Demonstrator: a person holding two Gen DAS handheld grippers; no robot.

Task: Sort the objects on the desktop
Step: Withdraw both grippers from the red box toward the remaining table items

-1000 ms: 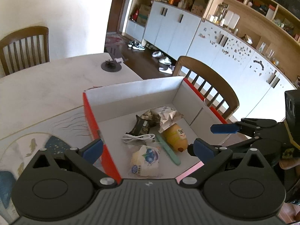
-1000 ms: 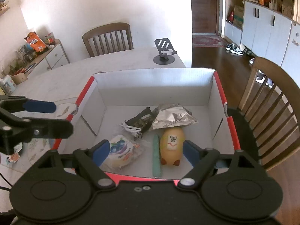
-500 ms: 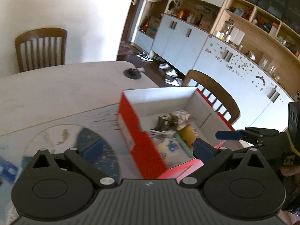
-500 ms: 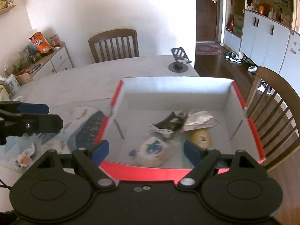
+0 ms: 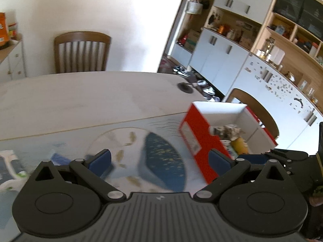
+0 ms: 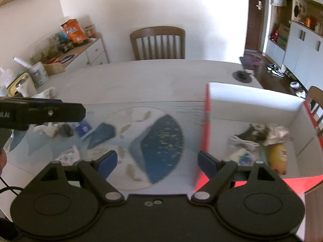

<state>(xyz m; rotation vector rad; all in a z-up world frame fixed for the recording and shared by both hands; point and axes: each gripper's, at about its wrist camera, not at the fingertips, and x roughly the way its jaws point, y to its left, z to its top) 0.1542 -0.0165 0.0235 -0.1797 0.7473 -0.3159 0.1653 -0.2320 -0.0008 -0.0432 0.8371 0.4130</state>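
Observation:
A red-and-white cardboard box (image 6: 203,133) stands at the right of the table and holds a yellow bottle (image 6: 277,158), a crumpled foil bag (image 6: 276,134), a white cable and a tissue pack. It also shows in the left wrist view (image 5: 196,139). My left gripper (image 5: 159,159) is open and empty above the blue-patterned mat (image 5: 163,161). My right gripper (image 6: 157,161) is open and empty above the same mat (image 6: 161,141), left of the box. Loose items lie at the mat's left: a blue packet (image 6: 83,127), a dark object (image 6: 65,130), white wrappers (image 6: 67,155).
A phone stand (image 6: 242,74) sits at the table's far right corner. Wooden chairs stand behind the table (image 6: 158,42) and beside the box (image 5: 252,109). A side cabinet with snacks (image 6: 74,32) is at the left. White cupboards line the right wall.
Both grippers have swung left, away from above the box and over the mat. The box has shifted to the right of both views. Both stay open and empty.

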